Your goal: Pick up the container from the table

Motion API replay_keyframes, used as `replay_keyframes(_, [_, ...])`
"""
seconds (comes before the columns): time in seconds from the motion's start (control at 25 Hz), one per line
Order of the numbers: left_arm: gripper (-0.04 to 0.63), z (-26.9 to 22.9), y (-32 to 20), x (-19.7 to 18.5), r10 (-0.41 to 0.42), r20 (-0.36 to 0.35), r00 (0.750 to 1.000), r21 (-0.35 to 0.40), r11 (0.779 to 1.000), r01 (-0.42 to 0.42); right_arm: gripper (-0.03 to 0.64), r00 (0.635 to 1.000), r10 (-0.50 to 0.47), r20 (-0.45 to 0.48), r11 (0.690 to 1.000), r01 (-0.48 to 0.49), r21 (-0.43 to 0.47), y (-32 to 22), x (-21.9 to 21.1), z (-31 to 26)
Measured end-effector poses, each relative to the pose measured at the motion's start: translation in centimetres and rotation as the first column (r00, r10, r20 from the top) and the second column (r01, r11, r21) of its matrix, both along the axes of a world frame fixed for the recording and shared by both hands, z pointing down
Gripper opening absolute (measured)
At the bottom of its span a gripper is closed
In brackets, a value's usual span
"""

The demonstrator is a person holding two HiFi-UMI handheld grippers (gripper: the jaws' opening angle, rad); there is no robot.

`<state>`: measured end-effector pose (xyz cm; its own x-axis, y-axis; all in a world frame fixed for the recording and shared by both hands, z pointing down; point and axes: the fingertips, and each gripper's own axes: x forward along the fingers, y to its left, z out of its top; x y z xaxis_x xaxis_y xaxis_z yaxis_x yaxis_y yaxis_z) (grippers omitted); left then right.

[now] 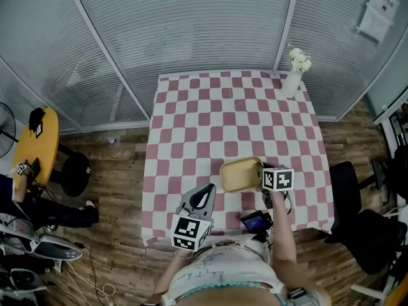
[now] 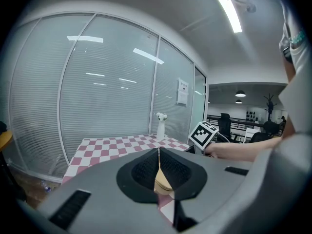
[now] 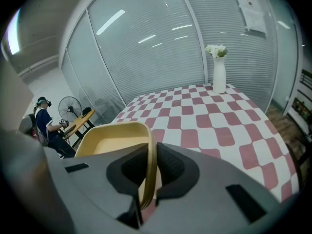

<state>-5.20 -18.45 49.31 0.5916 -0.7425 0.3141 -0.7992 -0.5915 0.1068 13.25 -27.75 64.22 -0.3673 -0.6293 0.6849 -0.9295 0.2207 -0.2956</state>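
Slipping threatens, because right gripper (image 3: 148, 152) pinches only the rim nearest it of the container (image 3: 109, 135), while left gripper (image 2: 159, 165) is pressed together, empty.

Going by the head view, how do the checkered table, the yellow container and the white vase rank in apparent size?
1. The checkered table, by far the largest.
2. The yellow container.
3. The white vase, which looks slimmer. It stands farther from the camera, so its place below the container is unsure.

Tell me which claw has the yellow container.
The right claw: its jaws pinch the rim of the container. The left claw is shut on nothing, short of it.
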Motion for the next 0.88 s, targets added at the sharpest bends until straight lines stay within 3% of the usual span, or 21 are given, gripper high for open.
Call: replay_keyframes(0.88, [0.018, 0.2, -0.4, -0.2, -0.008, 0.009, 1.0, -0.004, 1.0, 0.008, 0.018, 0.999, -0.013, 0.03, 0.991, 0.009, 0.131, 5.6, 0.1, -8.9])
